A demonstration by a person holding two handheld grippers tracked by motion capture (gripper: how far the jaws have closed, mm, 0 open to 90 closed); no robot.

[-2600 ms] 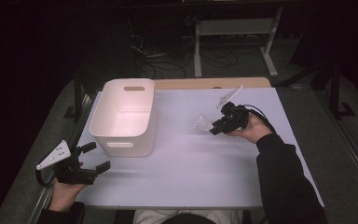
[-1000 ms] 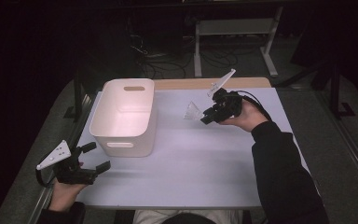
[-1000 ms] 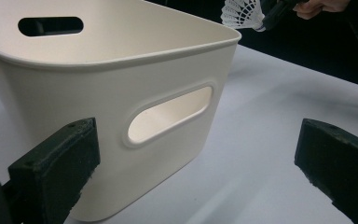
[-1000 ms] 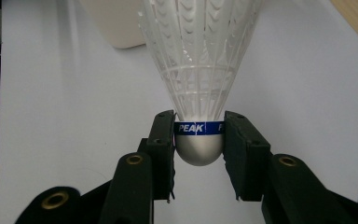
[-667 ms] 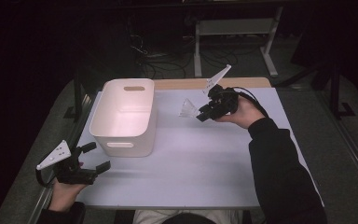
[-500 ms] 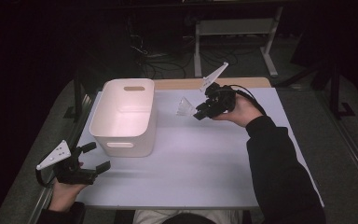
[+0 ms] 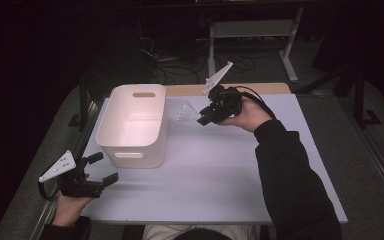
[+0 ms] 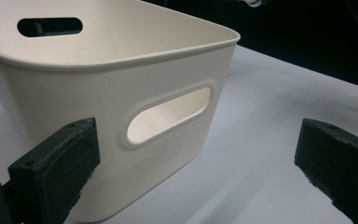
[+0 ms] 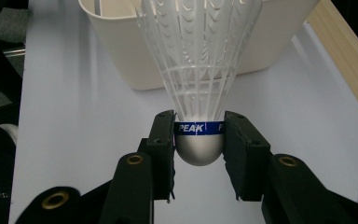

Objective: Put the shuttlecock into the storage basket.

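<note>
We held the right gripper (image 7: 203,118) above the table (image 7: 215,165), just to the right of the white plastic bin (image 7: 133,125), with its jaws clamped on the head of a shuttlecock (image 9: 199,140). The blue band around that head read "PEAK", and the jaws pressed on it from both sides. The white skirt of the shuttlecock (image 7: 186,111) pointed toward the bin, close to its right rim but apart from it. The bin stood upright on the left half of the table, with a handle slot in each end wall. We rested the left gripper (image 7: 100,169) at the near left corner of the table, its jaws spread wide and holding nothing, facing the bin's near end wall (image 8: 168,116).
</note>
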